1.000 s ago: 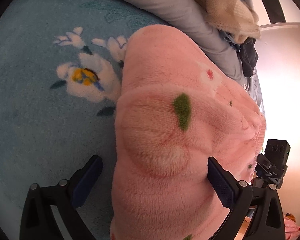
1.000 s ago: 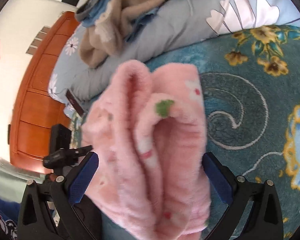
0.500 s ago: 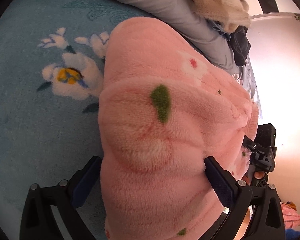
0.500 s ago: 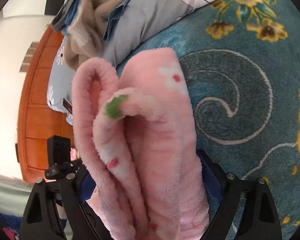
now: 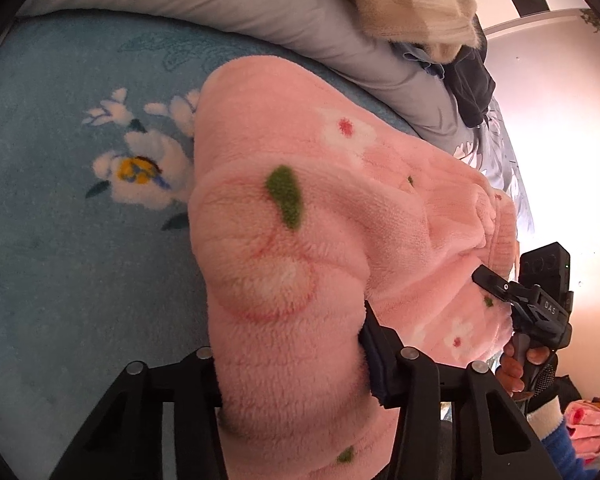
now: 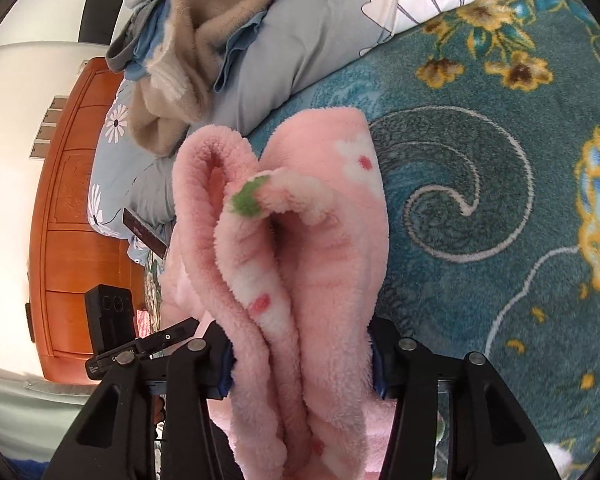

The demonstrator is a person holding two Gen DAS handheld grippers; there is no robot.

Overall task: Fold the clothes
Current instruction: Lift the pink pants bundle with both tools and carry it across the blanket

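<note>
Bed w/ a blue-teal floral blanket [image 6: 480, 208] as the work surface; light wall and orange wood cabinet [image 6: 72, 240] behind.

Nearest: left tongs [image 5: 292, 364], jaws closing on a thick bunch of the pink fleece garment [image 5: 300, 260]; fabric fills the gap, pads look pressed in, though the left pad is buried so can't fully confirm. Right tongs [image 6: 300, 356] same: jaws closing, folded pink layers squeezed between both pads.

Just ahead of both tongs the garment humps up, doubled over, resting on the blanket. Right tongs also show at the far right of the left view, a hand on the handle.

Beyond: grey pillow [image 6: 300, 44], then a pile of unfolded clothes [image 6: 188, 56], beige on top.

Step, prob.: gripping both ends for a fold. Next needs a firm hold, then lifting together and laying one half flat over the other, edges aligned, no slip.
</note>
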